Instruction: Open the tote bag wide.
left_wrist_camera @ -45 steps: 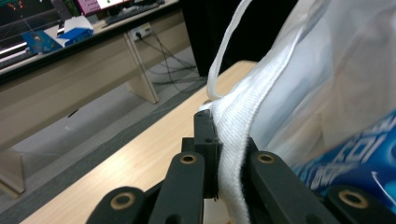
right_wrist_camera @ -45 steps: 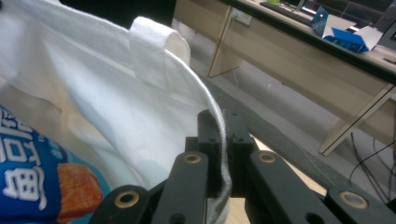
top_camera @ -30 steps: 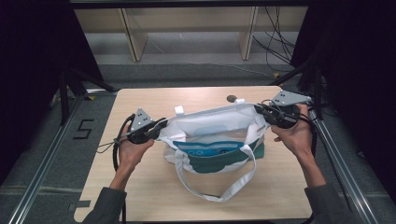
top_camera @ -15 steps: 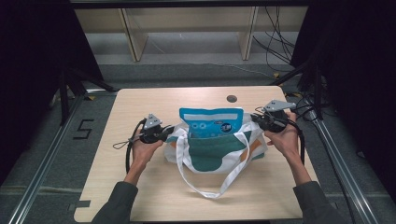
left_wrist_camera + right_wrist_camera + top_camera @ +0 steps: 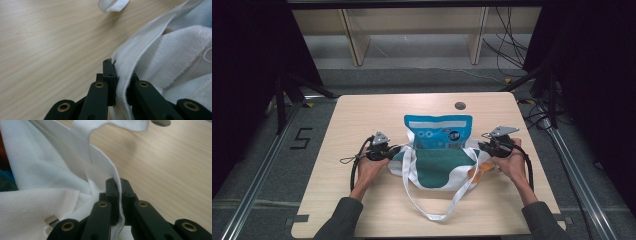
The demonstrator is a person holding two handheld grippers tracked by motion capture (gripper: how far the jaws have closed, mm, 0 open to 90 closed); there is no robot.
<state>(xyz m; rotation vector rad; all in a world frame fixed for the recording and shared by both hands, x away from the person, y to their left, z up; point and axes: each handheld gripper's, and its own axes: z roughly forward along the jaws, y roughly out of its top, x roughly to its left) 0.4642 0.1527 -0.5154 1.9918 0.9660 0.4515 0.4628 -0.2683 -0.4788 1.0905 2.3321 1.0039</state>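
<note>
A white canvas tote bag (image 5: 437, 170) with a teal front panel lies low on the wooden table (image 5: 362, 115). A blue snack pouch (image 5: 438, 131) stands up out of its mouth. My left gripper (image 5: 396, 149) is shut on the bag's left rim; in the left gripper view the white hem (image 5: 122, 82) is pinched between the black jaws. My right gripper (image 5: 482, 146) is shut on the right rim, where the folded white edge (image 5: 119, 195) runs between its jaws. A long white strap (image 5: 432, 210) loops toward the front edge.
A round grommet hole (image 5: 460, 105) sits at the table's back edge. Wooden shelf legs (image 5: 354, 40) stand on the floor beyond. Metal rails (image 5: 572, 165) run along both sides of the table. Black cables trail from both grippers.
Both grippers have come down toward the table with the bag's rim. The bag has slid down and collapsed, so the blue pouch now stands out above its mouth.
</note>
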